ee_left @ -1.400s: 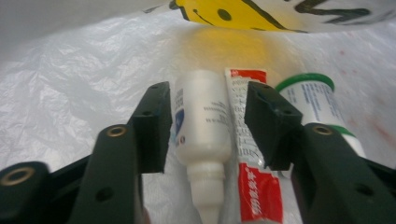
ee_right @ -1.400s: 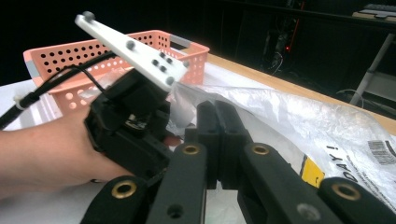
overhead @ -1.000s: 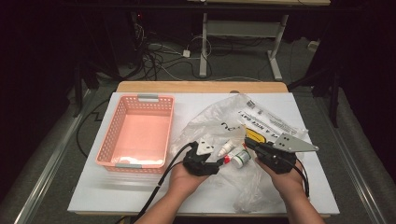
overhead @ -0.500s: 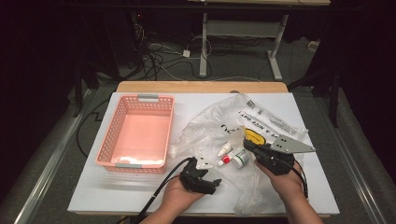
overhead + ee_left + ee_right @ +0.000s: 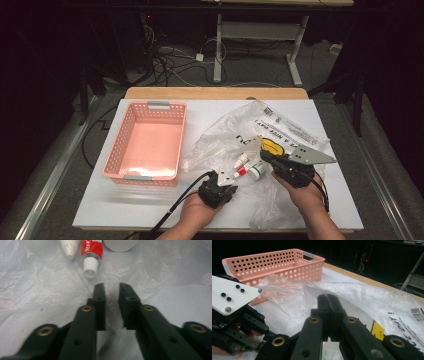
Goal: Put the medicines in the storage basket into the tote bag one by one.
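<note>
1. High view: a pink basket (image 5: pixel 146 146) sits left on the white table (image 5: pixel 100 205); a clear plastic bag (image 5: pixel 280 135) lies right, with 3 small containers (image 5: pixel 248 166) on it between the left gripper (image 5: pixel 223 178) and the right gripper (image 5: pixel 266 156).
2. Left gripper view: jaws parted, grasping nothing, just short of a red tube (image 5: pixel 92 255).
3. Right gripper view: jaws clenched together over the bag (image 5: pixel 362 297); whether they pinch its film, I cannot tell.

On the surface (image 5: pixel 150 205), the basket (image 5: pixel 147 145) sits left of the plastic bag (image 5: pixel 280 135); a tube (image 5: pixel 243 171) and two small bottles (image 5: pixel 241 160) lie on the bag.
</note>
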{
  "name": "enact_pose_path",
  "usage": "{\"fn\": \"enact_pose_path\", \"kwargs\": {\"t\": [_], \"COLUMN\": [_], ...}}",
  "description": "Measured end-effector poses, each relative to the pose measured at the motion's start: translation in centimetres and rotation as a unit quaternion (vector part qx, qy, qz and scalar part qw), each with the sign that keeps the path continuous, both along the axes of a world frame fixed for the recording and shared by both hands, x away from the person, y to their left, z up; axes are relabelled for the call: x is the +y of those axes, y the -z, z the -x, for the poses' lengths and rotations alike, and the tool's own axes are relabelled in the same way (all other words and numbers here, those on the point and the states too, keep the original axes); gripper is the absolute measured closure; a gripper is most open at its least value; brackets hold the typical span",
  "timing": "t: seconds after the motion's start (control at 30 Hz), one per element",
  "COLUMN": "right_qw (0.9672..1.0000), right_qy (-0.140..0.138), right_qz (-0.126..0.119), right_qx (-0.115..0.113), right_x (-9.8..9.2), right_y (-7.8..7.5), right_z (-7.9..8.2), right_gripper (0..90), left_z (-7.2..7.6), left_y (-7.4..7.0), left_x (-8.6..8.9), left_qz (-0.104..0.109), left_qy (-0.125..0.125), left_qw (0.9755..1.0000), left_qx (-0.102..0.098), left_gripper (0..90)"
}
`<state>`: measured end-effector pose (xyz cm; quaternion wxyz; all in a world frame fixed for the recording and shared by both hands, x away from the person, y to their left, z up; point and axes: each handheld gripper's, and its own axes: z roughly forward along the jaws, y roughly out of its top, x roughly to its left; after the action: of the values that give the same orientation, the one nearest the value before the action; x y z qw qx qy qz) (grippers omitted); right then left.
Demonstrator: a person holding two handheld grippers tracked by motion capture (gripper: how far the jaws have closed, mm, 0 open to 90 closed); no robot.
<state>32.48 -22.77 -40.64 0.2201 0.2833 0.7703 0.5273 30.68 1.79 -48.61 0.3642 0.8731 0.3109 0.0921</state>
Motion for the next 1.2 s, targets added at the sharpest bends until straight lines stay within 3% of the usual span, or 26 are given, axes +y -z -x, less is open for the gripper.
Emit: {"fn": "enact_pose_path", "kwargs": {"t": [0.1, 0.2, 0.3, 0.37, 0.47, 0.63, 0.77, 0.97, 1.2], "right_qw": [1.0000, 1.0000, 1.0000, 1.0000, 1.0000, 1.0000, 0.9999, 0.9998, 0.9998], "right_qy": [-0.003, -0.003, -0.004, -0.004, -0.002, 0.002, 0.004, 0.006, 0.008], "right_qz": [0.002, 0.002, 0.001, 0.000, -0.002, -0.005, -0.008, -0.011, -0.014], "right_qx": [0.000, 0.001, 0.001, -0.001, -0.003, -0.006, -0.009, -0.013, -0.014], "right_x": [0.1, 0.1, 0.0, -0.1, -0.3, -0.5, -0.6, -0.4, -0.2], "right_y": [0.1, 0.1, 0.1, 0.1, -0.1, -0.2, -0.3, -0.4, -0.4], "right_z": [0.0, 0.0, 0.0, 0.0, 0.0, -0.1, -0.1, -0.2, -0.4], "right_gripper": [90.0, 90.0, 90.0, 90.0, 90.0, 90.0, 90.0, 90.0, 90.0], "left_z": [0.2, 0.0, -0.1, 0.0, 0.0, -0.1, 0.0, 0.1, 0.0], "left_y": [0.0, 0.0, -0.1, -0.2, -0.7, -1.8, -3.0, -4.2, -5.2], "left_x": [-0.2, 0.0, 0.5, 0.9, 1.6, 2.2, 2.8, 3.9, 4.3], "left_qz": [-0.006, 0.001, 0.017, 0.040, 0.072, 0.097, 0.120, 0.144, 0.157], "left_qy": [0.003, 0.004, 0.003, 0.003, -0.004, -0.006, -0.009, -0.015, -0.012], "left_qw": [0.9999, 1.0000, 0.9998, 0.9992, 0.9973, 0.9948, 0.9913, 0.9864, 0.9821], "left_qx": [-0.008, 0.001, 0.010, 0.001, -0.010, -0.031, -0.054, -0.078, -0.104], "left_gripper": [87.9, 88.3, 88.5, 88.5, 88.5, 88.5, 88.5, 88.5, 88.4]}}
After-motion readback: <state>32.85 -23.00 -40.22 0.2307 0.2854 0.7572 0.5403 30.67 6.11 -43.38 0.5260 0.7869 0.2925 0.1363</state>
